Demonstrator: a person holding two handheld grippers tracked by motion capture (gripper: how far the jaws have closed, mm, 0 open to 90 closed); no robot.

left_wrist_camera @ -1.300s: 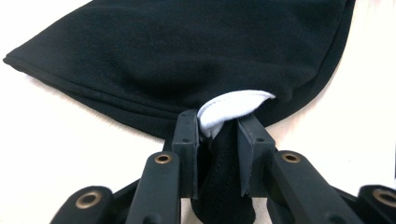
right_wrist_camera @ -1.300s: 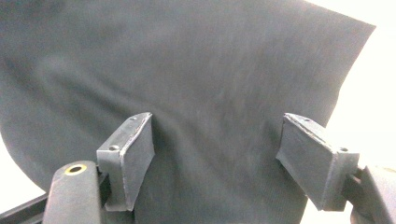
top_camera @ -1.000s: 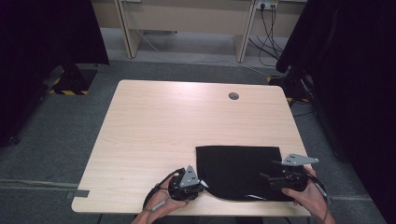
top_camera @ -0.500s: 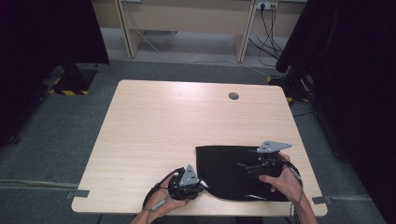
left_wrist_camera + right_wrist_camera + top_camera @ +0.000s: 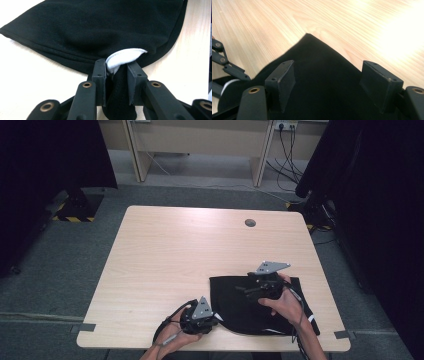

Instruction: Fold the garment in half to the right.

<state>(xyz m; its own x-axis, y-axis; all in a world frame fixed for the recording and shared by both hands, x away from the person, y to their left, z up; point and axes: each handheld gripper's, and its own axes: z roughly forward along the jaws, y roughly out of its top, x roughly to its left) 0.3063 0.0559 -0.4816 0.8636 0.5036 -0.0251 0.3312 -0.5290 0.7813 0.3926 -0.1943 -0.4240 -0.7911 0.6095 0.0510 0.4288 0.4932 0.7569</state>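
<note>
At the counter's (image 5: 165, 260) near edge, the left claw (image 5: 210, 319) is pinched tight on the near-left edge of a black cloth (image 5: 235, 307), a bit of white lining (image 5: 123, 57) bunched between its jaws. The cloth lies flat on the near-right part of the counter. Above its middle hovers the right claw (image 5: 246, 289), jaws spread wide, gripping nothing. Beyond the cloth's far corner (image 5: 308, 35), bare wood runs to the far edge.

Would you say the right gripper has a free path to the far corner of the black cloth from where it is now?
Probably yes: the right gripper is open above the black cloth, the far corner lies flat on bare table ahead, and nothing stands between.
</note>
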